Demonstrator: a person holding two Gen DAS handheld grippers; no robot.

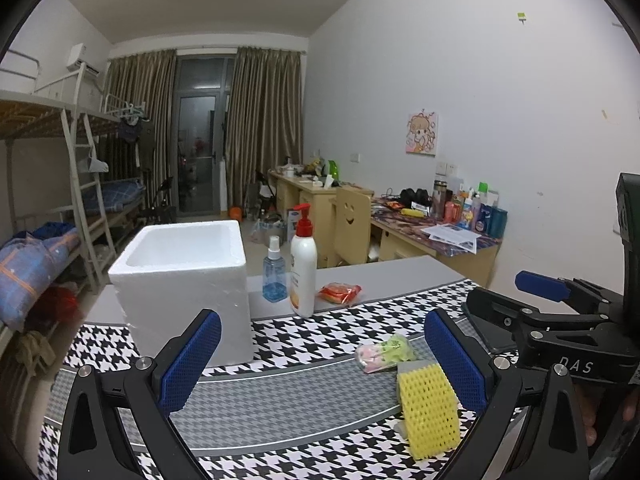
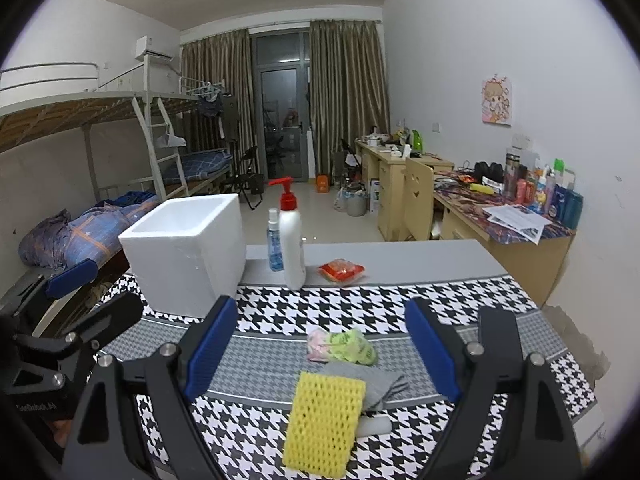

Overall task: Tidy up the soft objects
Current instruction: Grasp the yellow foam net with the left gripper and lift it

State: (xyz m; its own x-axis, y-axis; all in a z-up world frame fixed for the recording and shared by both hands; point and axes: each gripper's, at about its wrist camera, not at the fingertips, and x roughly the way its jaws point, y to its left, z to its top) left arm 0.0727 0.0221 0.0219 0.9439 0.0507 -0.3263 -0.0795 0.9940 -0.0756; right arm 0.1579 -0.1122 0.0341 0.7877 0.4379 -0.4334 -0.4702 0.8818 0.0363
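A yellow foam net sleeve (image 2: 323,424) lies on the houndstooth mat, over a grey folded cloth (image 2: 370,382). Behind them lies a small pink and green soft packet (image 2: 342,346). My right gripper (image 2: 324,352) is open above these, empty, the sleeve between its blue pads. My left gripper (image 1: 322,360) is open and empty; the sleeve (image 1: 428,412) and packet (image 1: 384,354) sit by its right finger. A white foam box (image 1: 182,280) stands open at the left back; it also shows in the right wrist view (image 2: 186,248). A red packet (image 2: 341,270) lies further back.
A white pump bottle (image 2: 291,240) and a blue spray bottle (image 2: 274,246) stand beside the box. The grey table edge (image 2: 400,252) runs behind. Bunk beds stand at left, desks with clutter at right. The right gripper (image 1: 560,320) shows in the left wrist view.
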